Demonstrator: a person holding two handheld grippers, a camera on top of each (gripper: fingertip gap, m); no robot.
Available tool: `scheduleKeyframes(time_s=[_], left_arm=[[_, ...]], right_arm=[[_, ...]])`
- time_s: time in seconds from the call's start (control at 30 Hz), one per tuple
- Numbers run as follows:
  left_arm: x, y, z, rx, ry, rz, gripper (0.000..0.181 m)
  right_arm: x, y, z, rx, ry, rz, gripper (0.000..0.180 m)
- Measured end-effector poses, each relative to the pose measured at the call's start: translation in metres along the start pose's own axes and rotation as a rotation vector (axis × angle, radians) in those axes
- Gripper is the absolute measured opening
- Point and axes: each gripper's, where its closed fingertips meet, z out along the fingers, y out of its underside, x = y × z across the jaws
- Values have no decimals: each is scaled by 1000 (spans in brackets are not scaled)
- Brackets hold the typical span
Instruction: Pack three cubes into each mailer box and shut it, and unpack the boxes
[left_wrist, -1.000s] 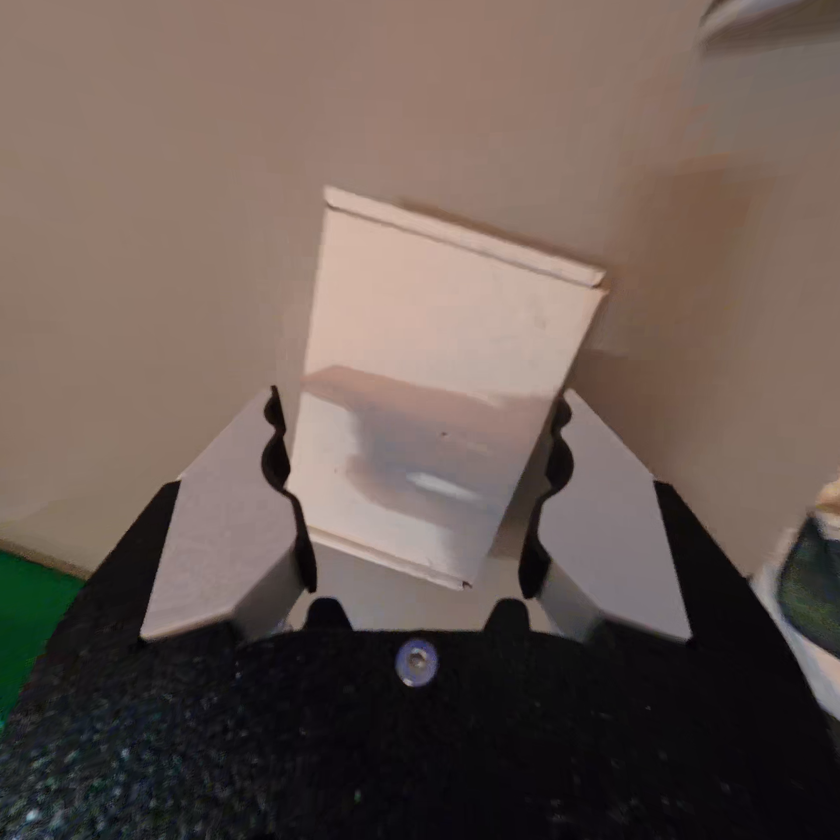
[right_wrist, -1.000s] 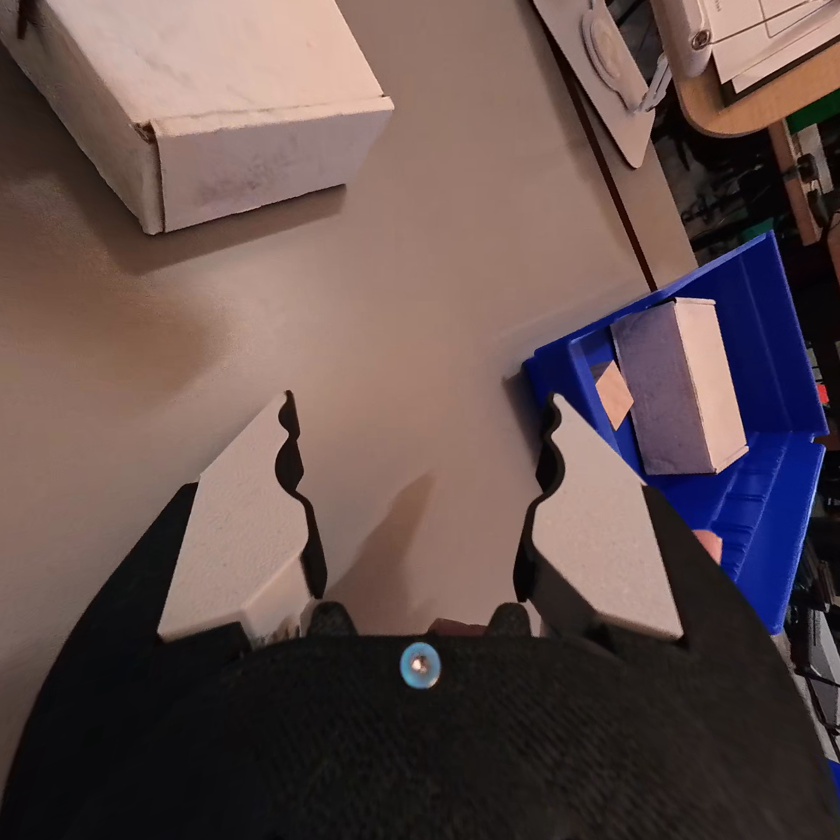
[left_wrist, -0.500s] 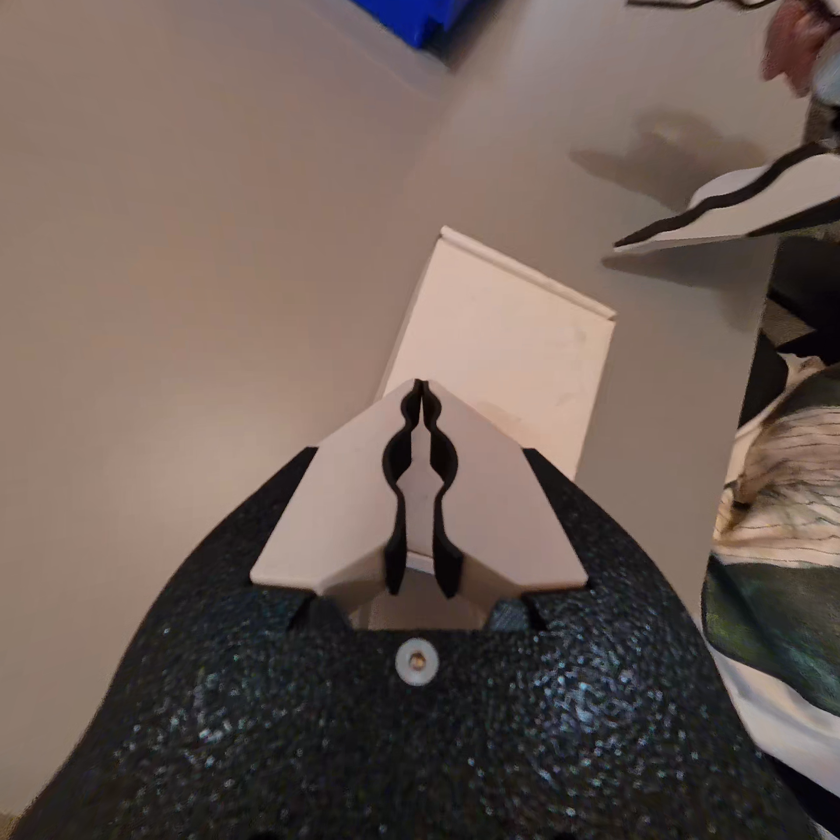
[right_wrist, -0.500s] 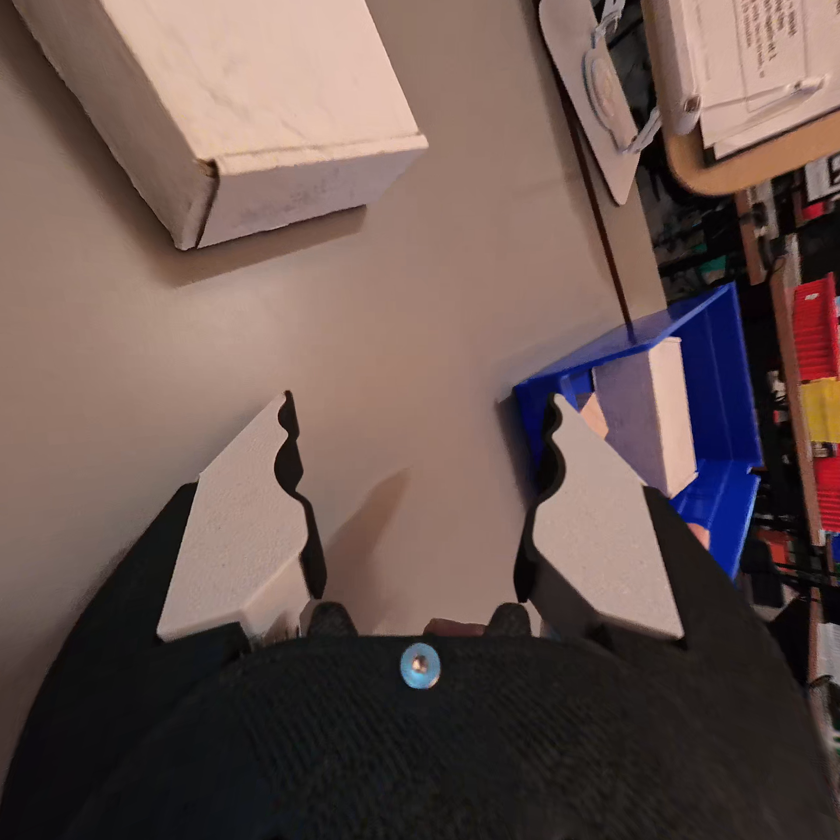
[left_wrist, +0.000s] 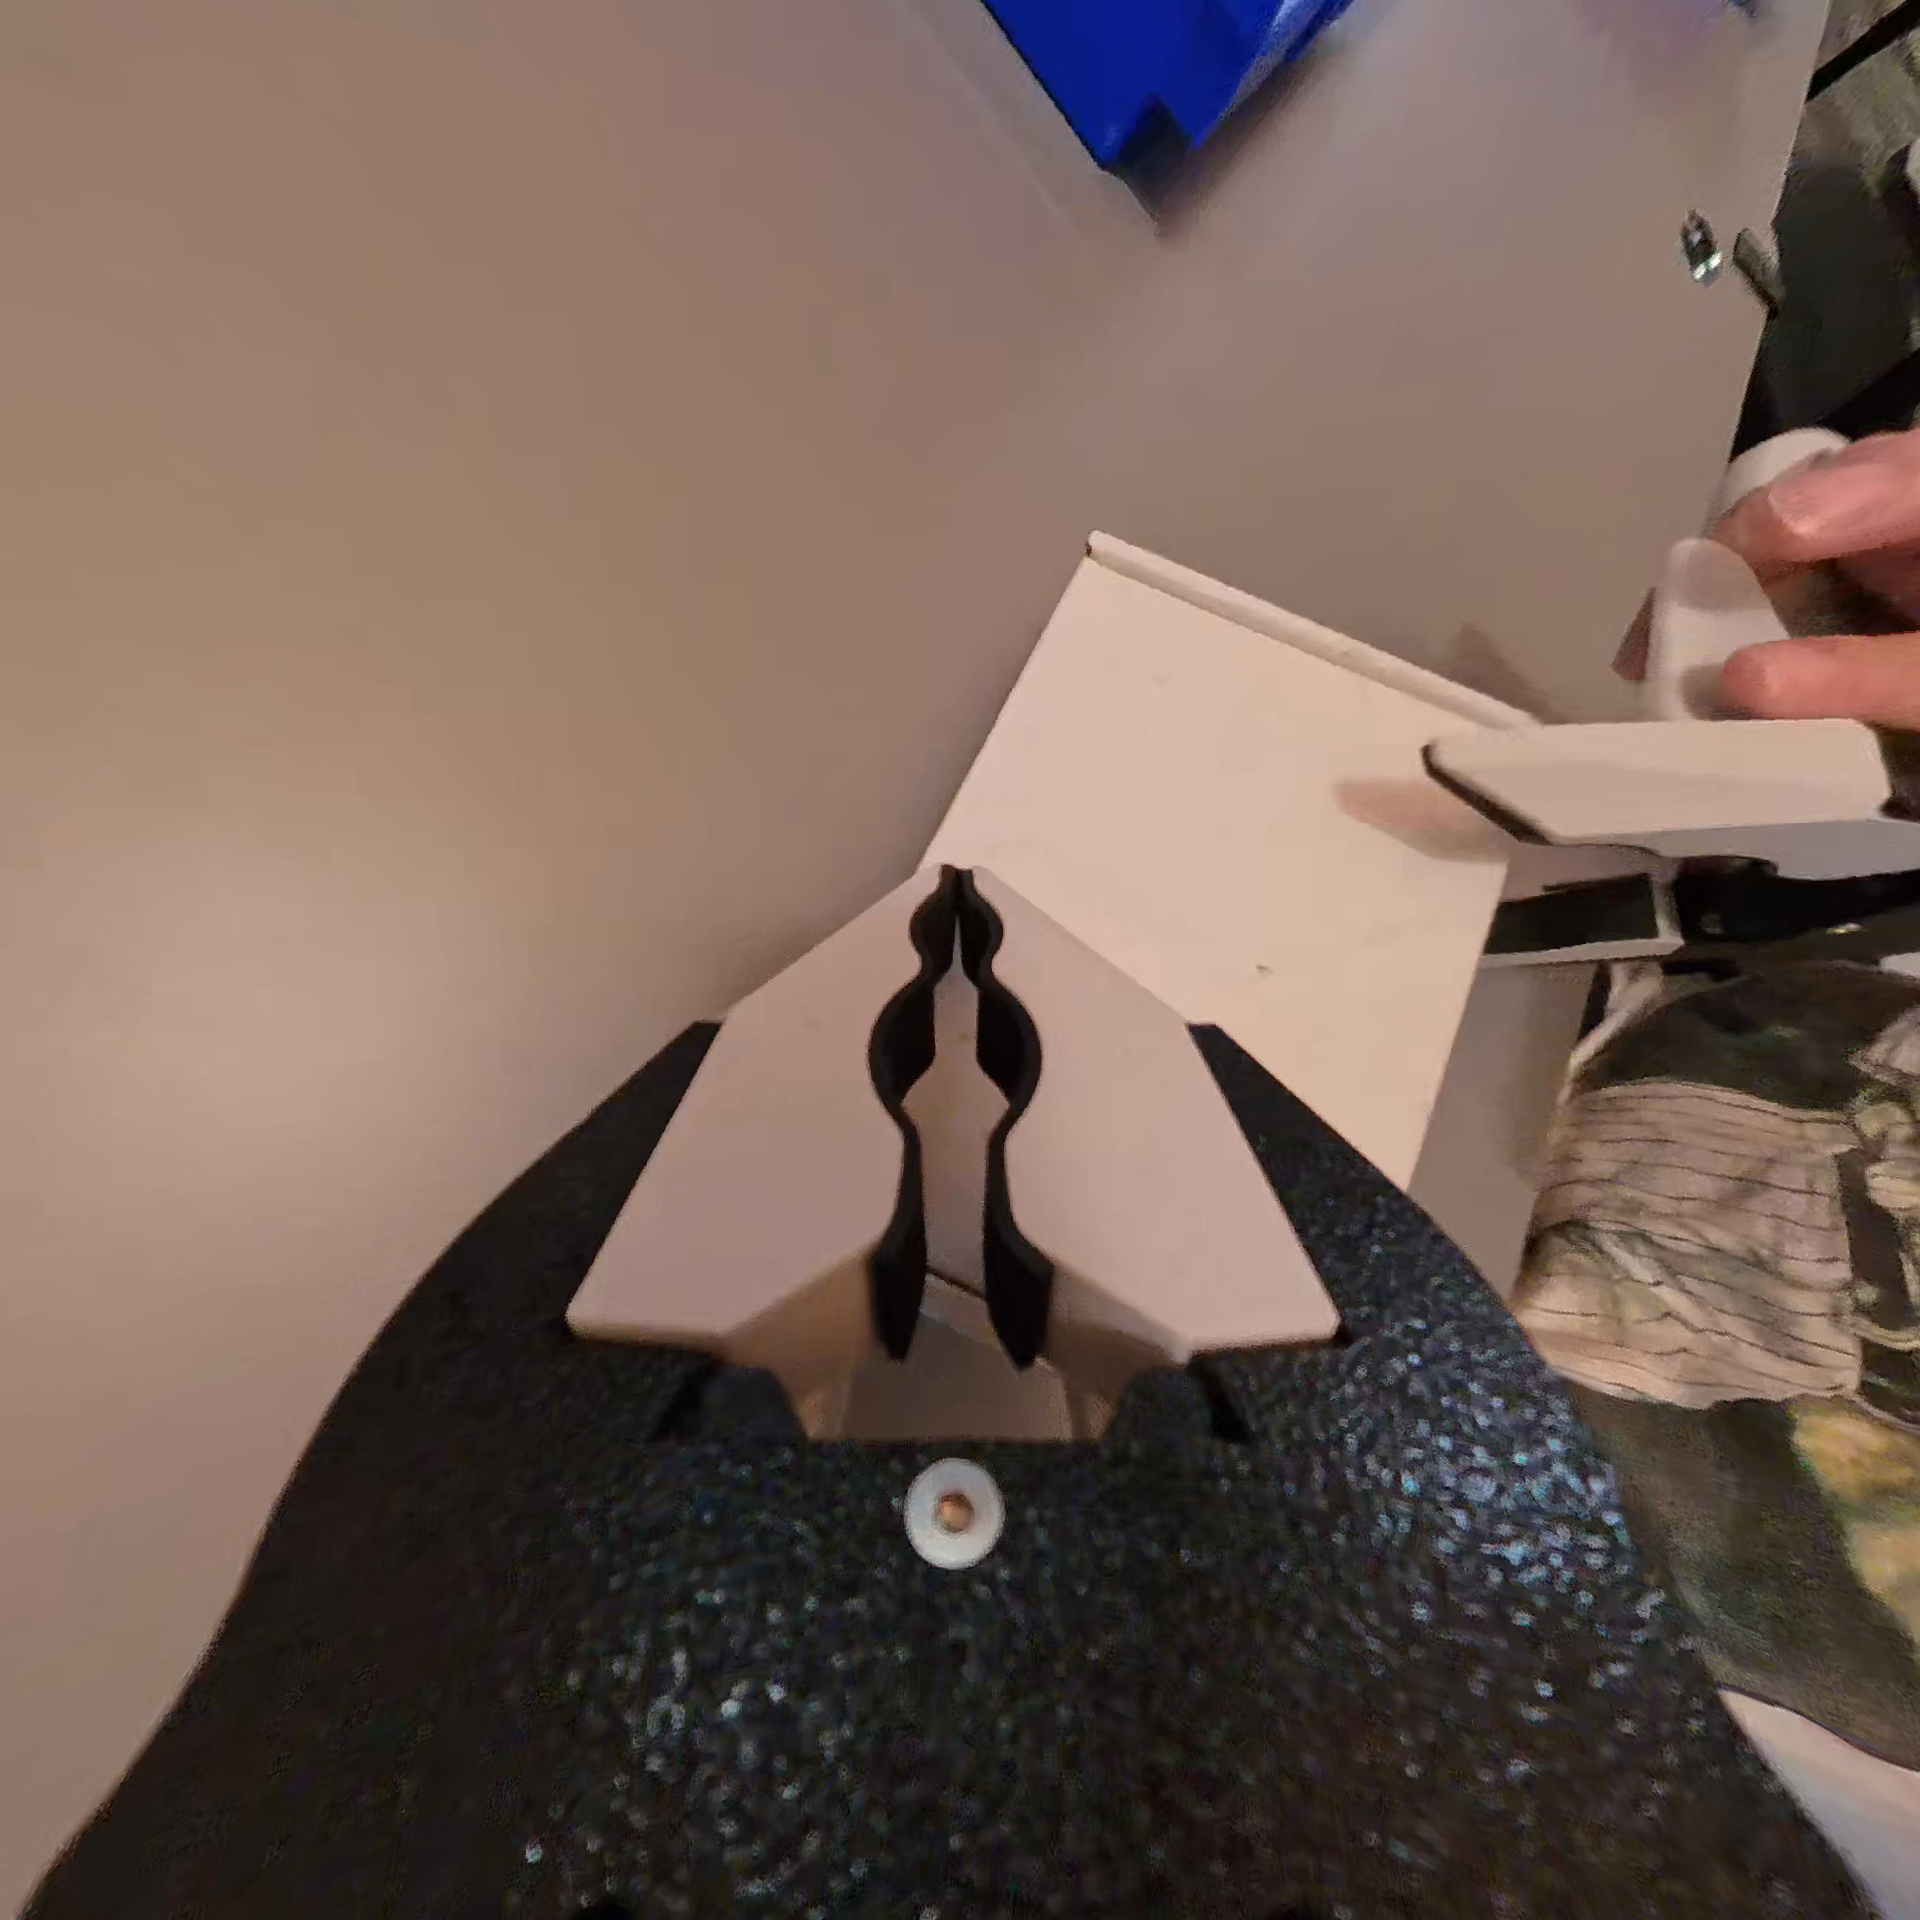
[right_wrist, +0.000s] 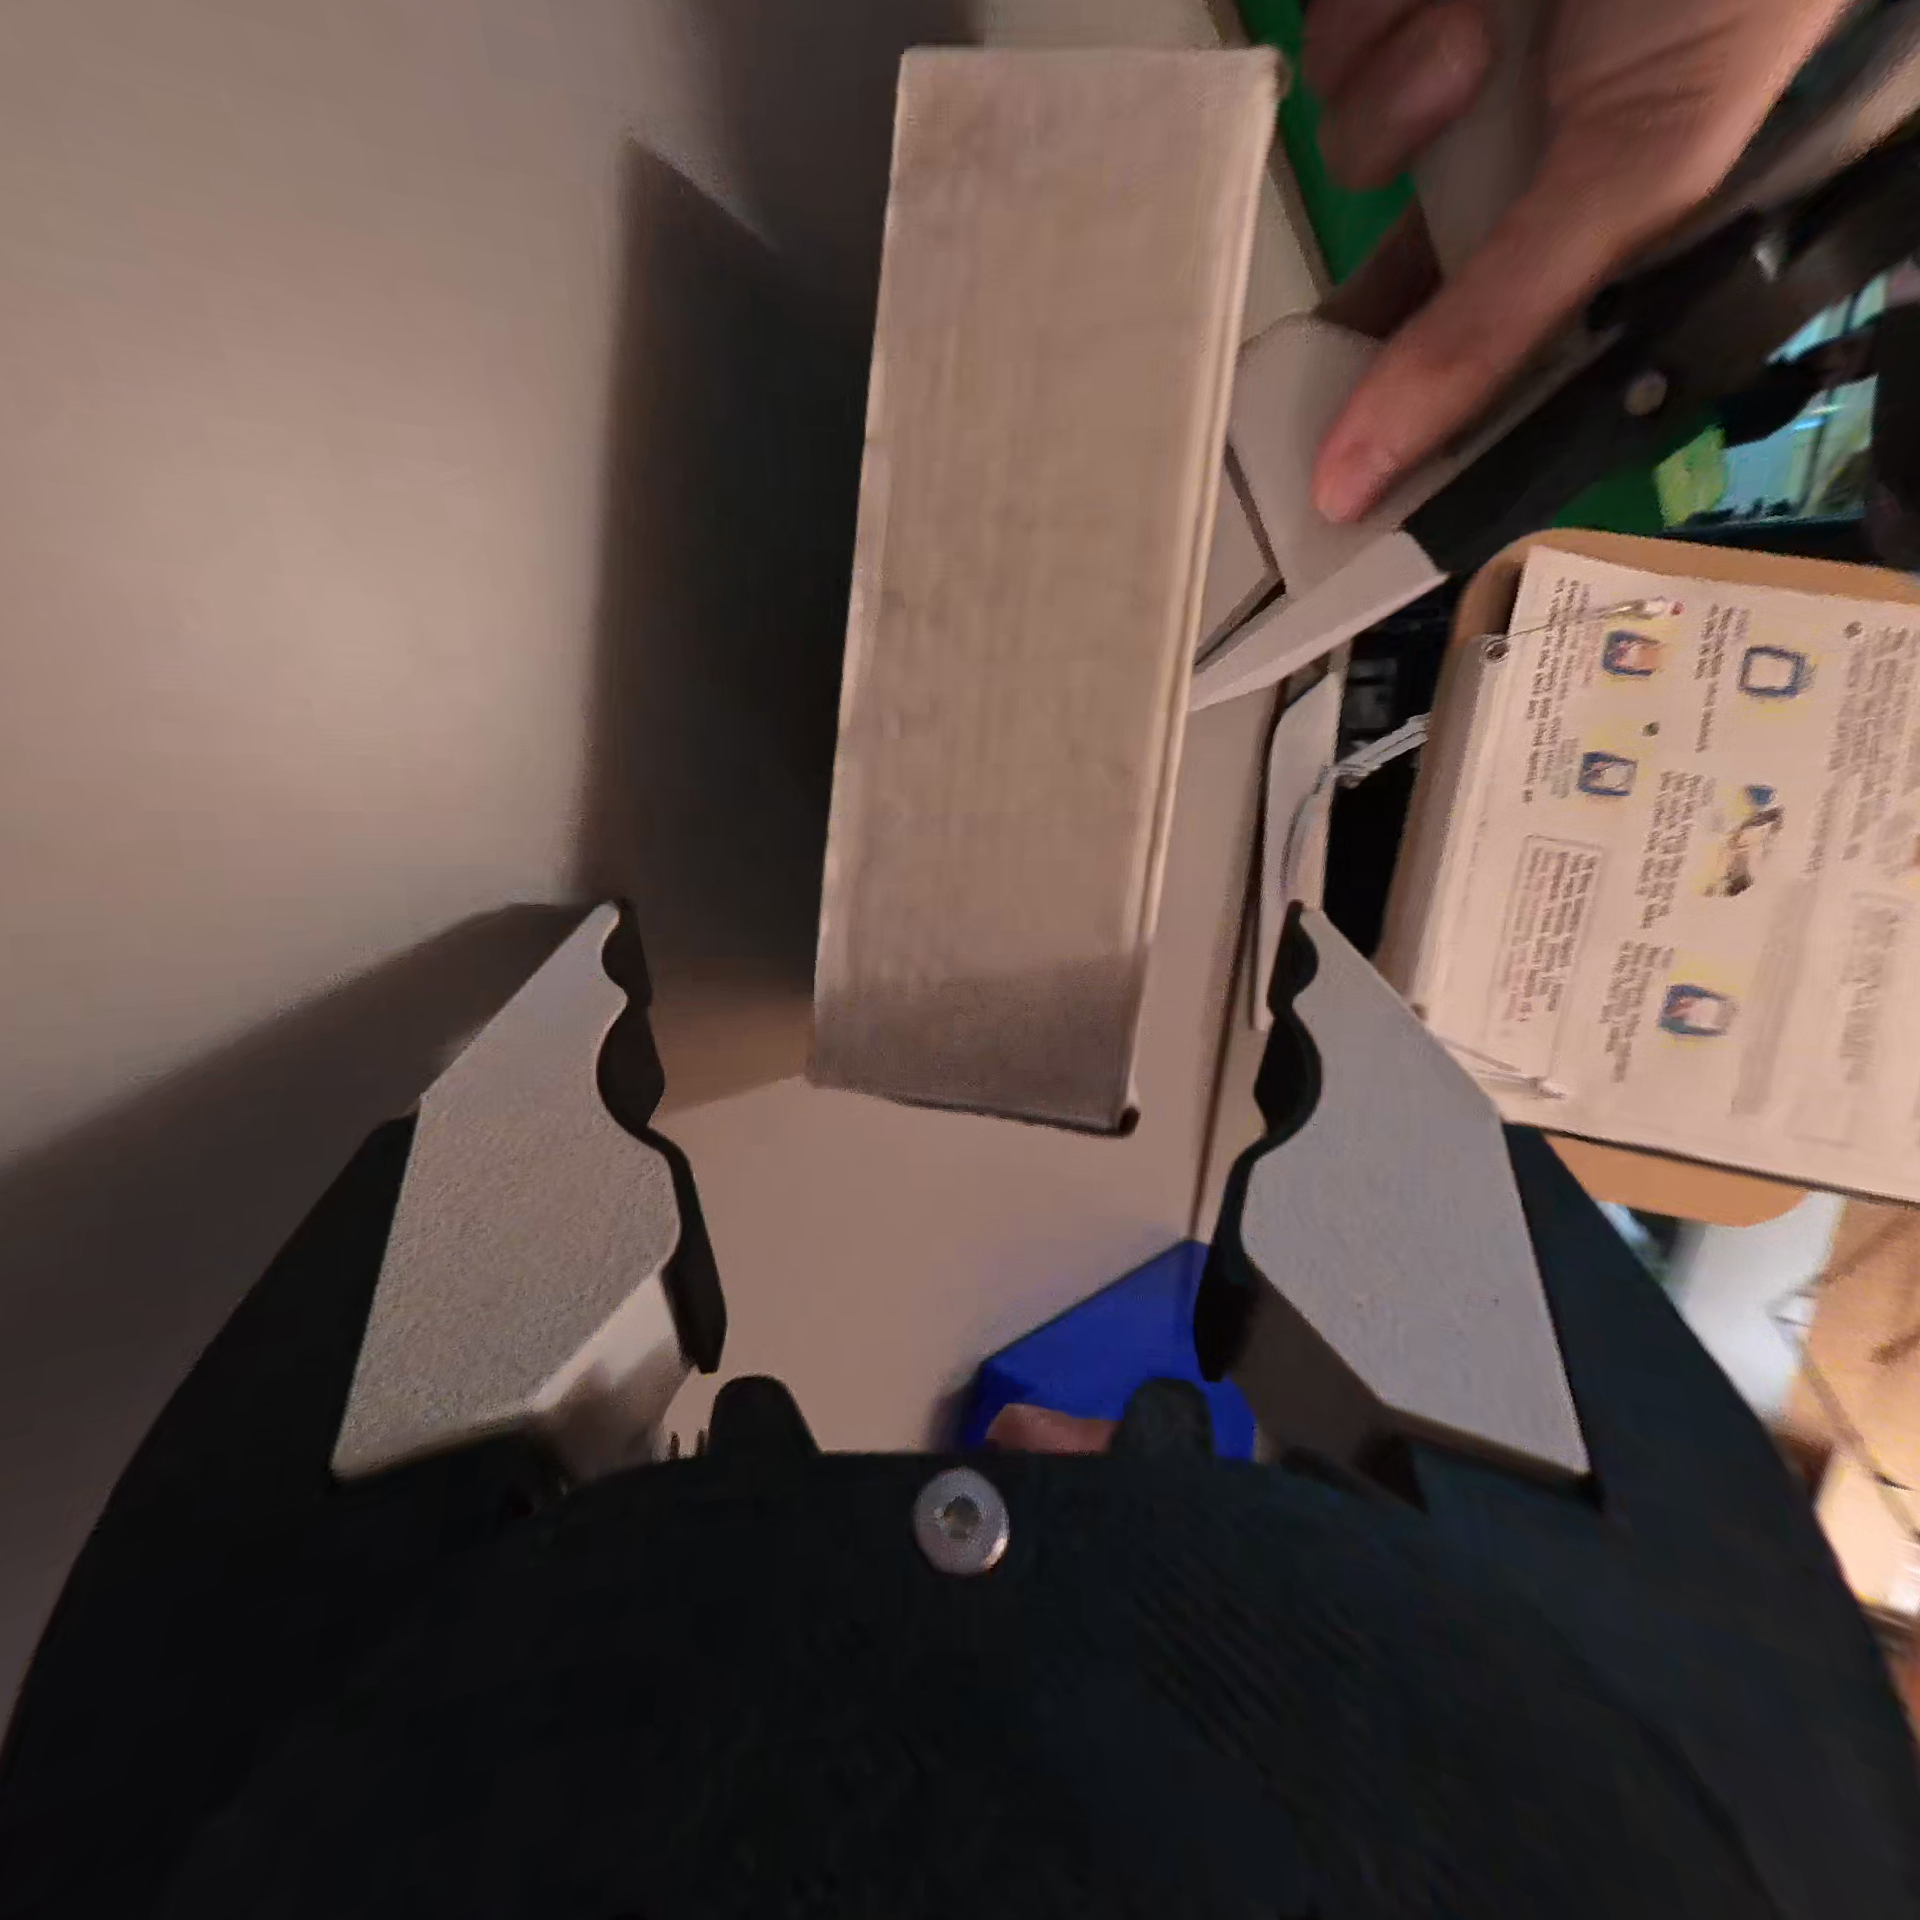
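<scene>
White cardboard mailer box (left_wrist: 1226, 883), lid shut, on the beige tabletop (left_wrist: 468, 520). Left gripper (left_wrist: 958, 894): fingers pressed together at the box's near edge; whether they pinch it cannot be told. Right gripper (right_wrist: 951, 956): jaws spread wide, empty, the box (right_wrist: 1029, 582) ahead between its fingertips. Blue bin (left_wrist: 1153, 73) well beyond the box. Clipboard with printed sheet (right_wrist: 1683, 852) beside the table edge.

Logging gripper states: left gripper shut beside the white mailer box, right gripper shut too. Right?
Not quite. The right gripper is open, jaws wide apart in the right wrist view. The left gripper is shut beside the white mailer box, as you said.
</scene>
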Motion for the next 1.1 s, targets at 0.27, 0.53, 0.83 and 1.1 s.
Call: scheduleKeyframes(time_s=[0.27, 0.53, 0.83, 1.1], left_arm=[[6, -23, -32, 300, -25, 205, 34], [25, 29, -88, 592, -371, 758, 107], [0, 41, -27, 456, -586, 990, 122], [-4, 1, 12, 463, -578, 1152, 73]], right_arm=[[11, 18, 18, -30, 4, -48, 71], [20, 34, 15, 76, -143, -22, 71], [27, 43, 18, 119, -255, -44, 71], [32, 53, 21, 51, -212, -53, 71]])
